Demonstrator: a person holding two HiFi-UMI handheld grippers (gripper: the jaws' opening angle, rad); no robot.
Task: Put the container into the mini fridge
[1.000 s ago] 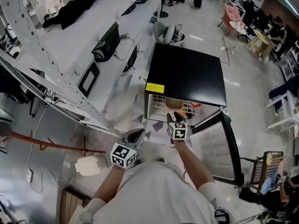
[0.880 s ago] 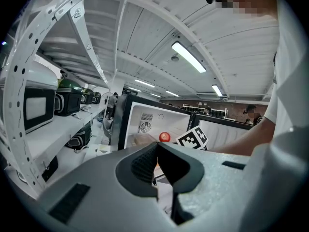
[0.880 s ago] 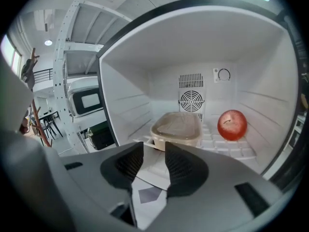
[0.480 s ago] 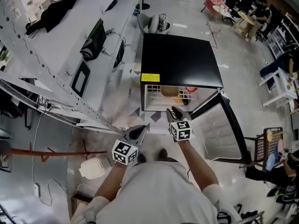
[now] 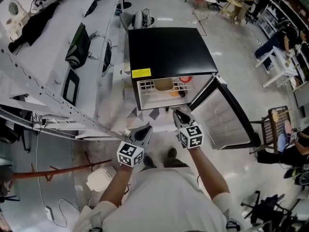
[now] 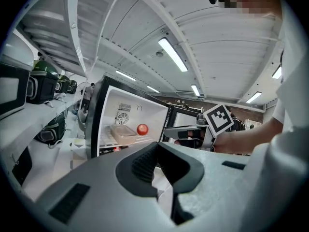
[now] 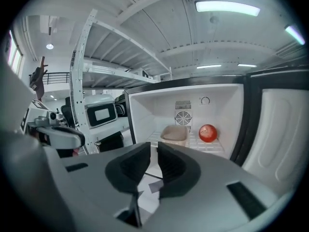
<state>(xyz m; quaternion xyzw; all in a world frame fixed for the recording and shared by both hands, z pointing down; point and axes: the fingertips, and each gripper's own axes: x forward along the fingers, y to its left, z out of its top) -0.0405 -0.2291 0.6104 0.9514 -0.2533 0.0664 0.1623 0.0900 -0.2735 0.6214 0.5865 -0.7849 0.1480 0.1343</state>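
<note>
Black fridge (image 5: 169,47) stands on the floor with its door (image 5: 227,122) swung wide, and the placing itself looks done. On the white wire shelf (image 7: 205,146) inside sits the container (image 7: 174,134), a shallow beige tub. Its contents cannot be made out. A round red fruit (image 7: 207,133) lies just beside it on the same shelf. Both grippers hang outside the fridge, well clear of the tub. The left gripper (image 6: 157,146) has its jaws together on nothing. The right gripper (image 7: 153,149) has just been closing, with only a thin slit left and nothing between its jaws. What seems left is shutting the door.
</note>
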